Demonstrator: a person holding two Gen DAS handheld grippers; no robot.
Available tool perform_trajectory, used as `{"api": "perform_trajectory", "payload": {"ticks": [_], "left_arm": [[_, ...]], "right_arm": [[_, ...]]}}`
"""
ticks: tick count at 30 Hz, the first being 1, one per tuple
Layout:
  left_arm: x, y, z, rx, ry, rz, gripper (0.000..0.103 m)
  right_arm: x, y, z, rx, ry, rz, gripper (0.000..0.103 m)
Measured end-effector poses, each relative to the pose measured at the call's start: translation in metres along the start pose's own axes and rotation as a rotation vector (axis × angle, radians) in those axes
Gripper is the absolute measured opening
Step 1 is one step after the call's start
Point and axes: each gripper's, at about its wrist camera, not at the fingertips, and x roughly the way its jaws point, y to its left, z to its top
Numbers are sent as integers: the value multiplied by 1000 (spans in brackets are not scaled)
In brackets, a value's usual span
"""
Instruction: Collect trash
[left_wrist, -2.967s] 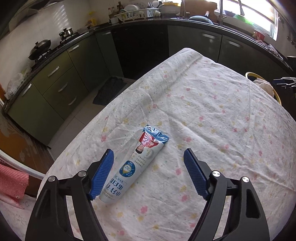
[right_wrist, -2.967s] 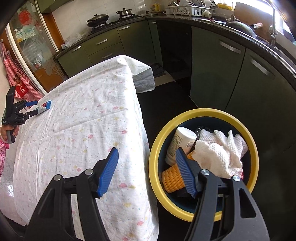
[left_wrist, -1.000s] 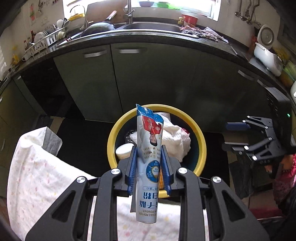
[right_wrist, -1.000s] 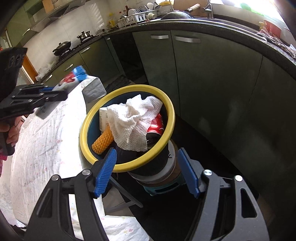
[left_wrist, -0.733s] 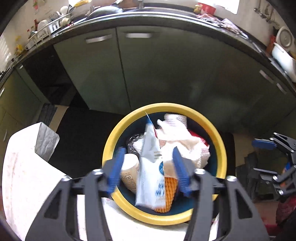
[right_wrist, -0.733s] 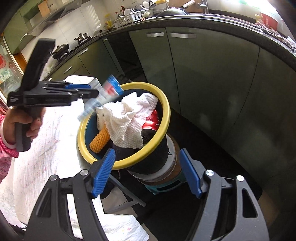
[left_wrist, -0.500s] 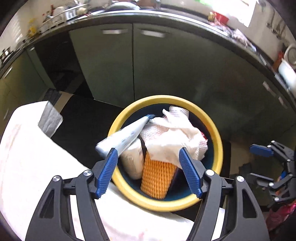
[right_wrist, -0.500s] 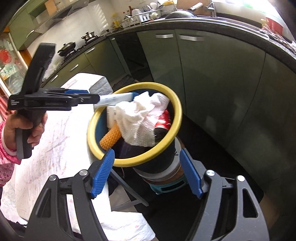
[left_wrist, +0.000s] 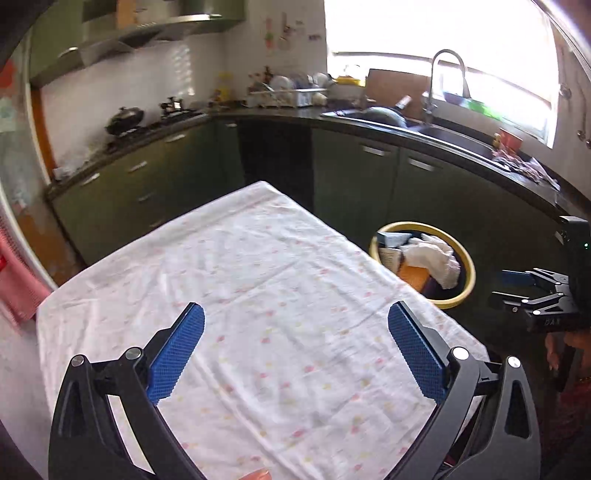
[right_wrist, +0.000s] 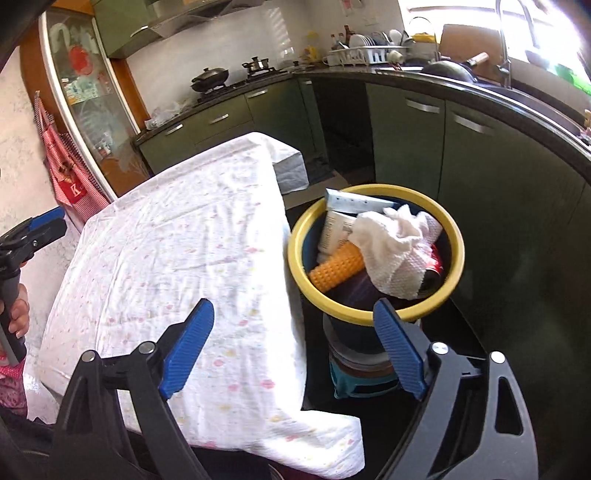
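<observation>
The toothpaste tube (right_wrist: 354, 202) lies in the yellow-rimmed bin (right_wrist: 458, 258), across its far edge, beside a white bottle (right_wrist: 334, 229), an orange mesh roll (right_wrist: 336, 266) and a white cloth (right_wrist: 395, 251). My left gripper (left_wrist: 295, 314) hovers over the floral tablecloth (left_wrist: 258, 277), its jaws opening wide with nothing between them. From there the bin (left_wrist: 469, 266) is off the table's right edge. My right gripper (right_wrist: 293, 308) hangs over the table's near corner, short of the bin. Its jaws are opening and no object is gripped.
The bin stands on a teal stool (right_wrist: 362, 384) between the table and dark green cabinets (right_wrist: 406, 147). A sink with a tap (left_wrist: 447, 92) and a stove with a wok (left_wrist: 123, 118) line the counter. A red apron (right_wrist: 62, 155) hangs at the left.
The left gripper opened and dropped the toothpaste tube into the bin, then swung back over the table. The right gripper backed off from the bin and its jaws spread wider.
</observation>
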Motion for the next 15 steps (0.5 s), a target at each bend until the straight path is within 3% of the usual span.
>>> {"api": "perform_trajectory", "payload": {"ticks": [3,9,12,15], "left_arm": [[-44,36,-30,-87,-48,136,98],[-120,94,-80,-274,-72,349,98],[-149,106,-98,-316,-96,404,98],[-164,104,-108,-340,-114,394,98]], "right_arm": [[-12,25,1,-52,-41,11,96],[-49,69,3,-149,-139,4,96],[-70,84,0,-178,-189,3,96],[-88,91,-3,-188,-243,-50,96]]}}
